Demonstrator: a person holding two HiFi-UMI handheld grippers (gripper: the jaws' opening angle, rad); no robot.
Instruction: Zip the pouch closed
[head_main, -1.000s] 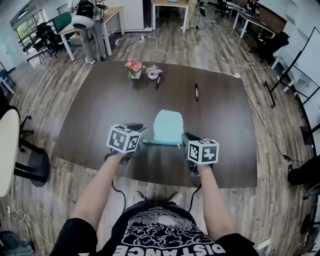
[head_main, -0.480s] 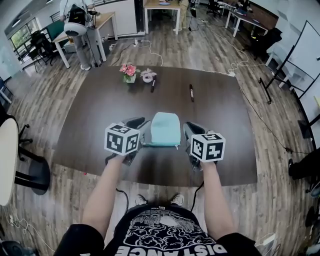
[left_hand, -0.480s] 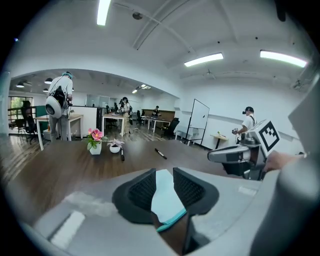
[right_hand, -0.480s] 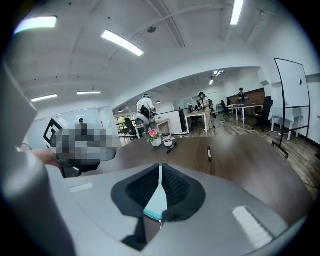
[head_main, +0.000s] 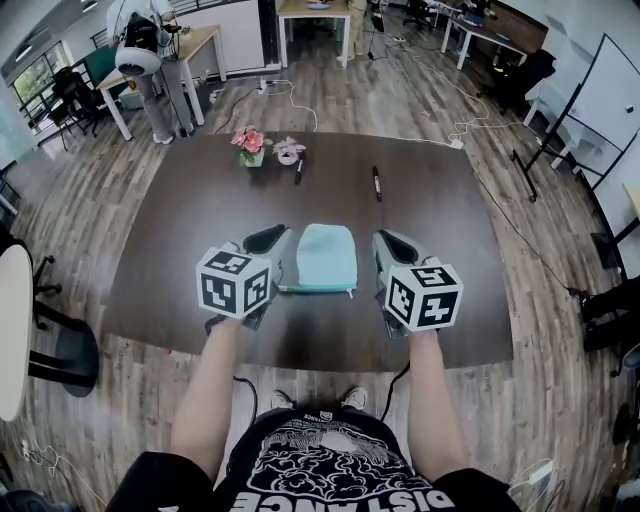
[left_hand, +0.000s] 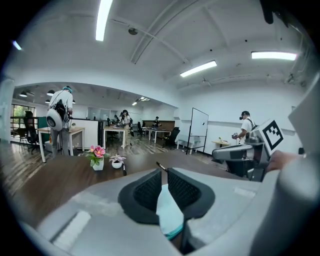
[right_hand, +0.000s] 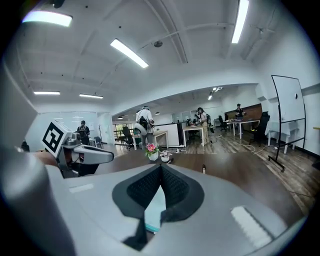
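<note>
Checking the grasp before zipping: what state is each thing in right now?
pouch: held at both sides; zip state unclear
left gripper: jaws just closing, pinching a pouch corner
right gripper: shut on the pouch
flower pot: upright
marker: lying flat

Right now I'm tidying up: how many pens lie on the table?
2. First pen beside the small white pot; second pen alone to its right. Another could hide under the pouch.

Open tabletop (head_main: 170, 250) beyond the pouch (head_main: 325, 255) (flower pot (head_main: 248, 145), pen (head_main: 376, 183) far back)
</note>
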